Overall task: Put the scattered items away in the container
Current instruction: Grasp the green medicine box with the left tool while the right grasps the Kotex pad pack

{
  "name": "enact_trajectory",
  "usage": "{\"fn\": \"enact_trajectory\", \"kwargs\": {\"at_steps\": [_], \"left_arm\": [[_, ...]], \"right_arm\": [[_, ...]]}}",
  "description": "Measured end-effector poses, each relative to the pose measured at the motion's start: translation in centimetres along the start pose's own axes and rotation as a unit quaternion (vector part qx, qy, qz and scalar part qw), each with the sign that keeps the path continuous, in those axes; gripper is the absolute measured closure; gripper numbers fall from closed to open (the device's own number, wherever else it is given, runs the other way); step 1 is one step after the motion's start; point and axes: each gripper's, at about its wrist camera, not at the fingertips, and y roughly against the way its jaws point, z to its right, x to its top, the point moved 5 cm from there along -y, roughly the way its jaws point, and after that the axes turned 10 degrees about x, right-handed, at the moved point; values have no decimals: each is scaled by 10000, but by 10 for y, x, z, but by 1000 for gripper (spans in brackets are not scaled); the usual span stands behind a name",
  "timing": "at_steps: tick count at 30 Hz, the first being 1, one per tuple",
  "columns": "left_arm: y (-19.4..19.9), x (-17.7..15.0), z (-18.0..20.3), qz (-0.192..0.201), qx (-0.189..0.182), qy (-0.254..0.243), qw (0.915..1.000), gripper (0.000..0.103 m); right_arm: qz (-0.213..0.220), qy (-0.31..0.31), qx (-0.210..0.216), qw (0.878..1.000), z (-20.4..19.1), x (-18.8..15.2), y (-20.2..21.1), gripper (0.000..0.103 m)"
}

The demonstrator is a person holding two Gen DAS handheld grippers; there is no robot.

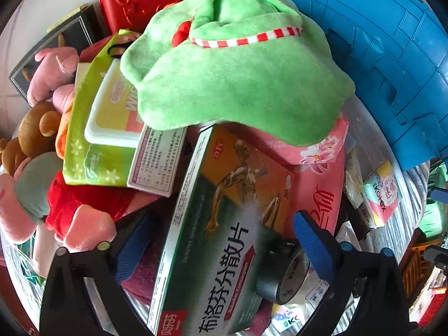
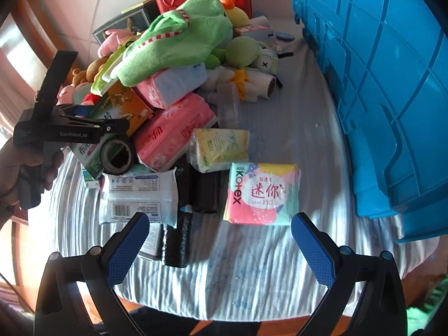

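Most of the right side is taken by the blue crate (image 2: pixel 378 98), hard ribbed plastic standing at the edge of the bed (image 2: pixel 238 266), whose striped sheet carries everything; I judge it to be the container, placed close so items travel a short way. Nothing visible lies in it yet; its inside is out of view. Next in size, the green plush toy (image 1: pixel 238 84) drapes softly over the top of the pile, sagging because only boxes prop it. Under it leans the medicine box (image 1: pixel 224 224), stiff glossy card, tilted against a pink tissue pack (image 2: pixel 173 137). The left tongs (image 1: pixel 218 240) stand open astride that box, likely ready to pinch it. A flat, crinkly Kotex pack (image 2: pixel 263 193) lies apart from the heap, and the right tongs (image 2: pixel 219 240) hover open just short of it, empty. Smallest, a grey tape roll (image 2: pixel 117 154) rests beside the medicine box.
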Motion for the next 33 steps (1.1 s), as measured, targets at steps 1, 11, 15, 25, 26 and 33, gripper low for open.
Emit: {"fn": "enact_trajectory", "kwargs": {"at_steps": [1,11,15,25,26,33], "left_arm": [[2,0,1,40,34,-19,10000,40],[49,-11,-3,557,-262,107,9980,80],[62,-12,-6,645,-285,225,9973,84],[79,-16,-28,775,-288,433,9956,84],[81,-17,-29,783,-287,444,9955,84],[88,-23,-35,787,-286,490,9953,84]], "right_arm": [[-35,-16,-18,10000,2,-2,-3,0],[-163,-41,-25,9999,9,-5,-17,0],[-161,-48,-136,9998,17,-4,-25,0],[-301,78,-959,9949,42,3,-67,0],[-332,55,-1017,9943,45,4,-71,0],[-511,-87,-1078,9928,61,7,-96,0]]}}
